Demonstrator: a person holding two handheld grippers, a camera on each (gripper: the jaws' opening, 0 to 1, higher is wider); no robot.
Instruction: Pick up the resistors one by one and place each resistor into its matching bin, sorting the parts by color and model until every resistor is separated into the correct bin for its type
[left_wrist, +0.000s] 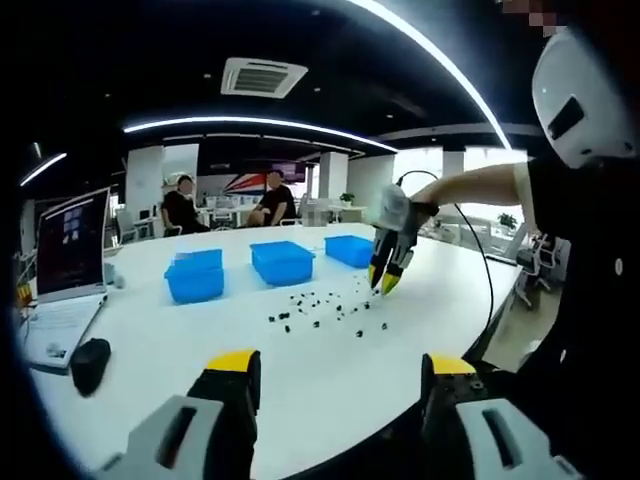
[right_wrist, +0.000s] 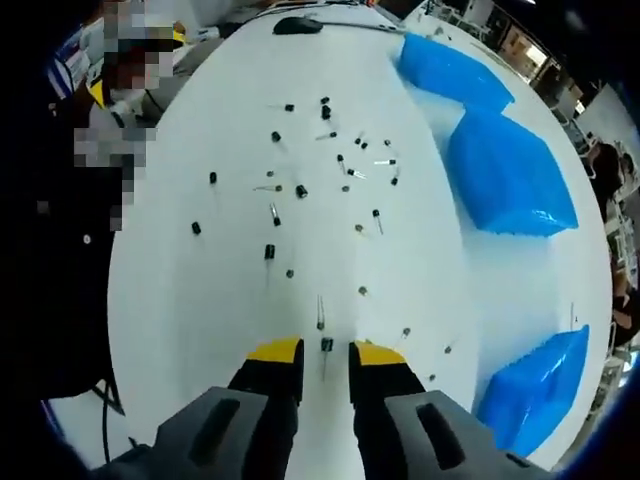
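Now the right gripper (right_wrist: 325, 350), jaws narrowly spread around a small black resistor (right_wrist: 326, 344) near the tabletop's (right_wrist: 200, 300) edge, needs only to pinch; the left gripper (left_wrist: 340, 375) hangs spread.

I see a laptop (left_wrist: 70, 245) open at the left edge of the white table (left_wrist: 160, 345), with a black mouse (left_wrist: 90, 362) near it on the tabletop. Two people (left_wrist: 180, 205) sit at a desk far behind. A ceiling vent (left_wrist: 262, 76) hangs overhead between curved light strips (left_wrist: 250, 123). A black cable (left_wrist: 487, 270) trails over the table's right edge.
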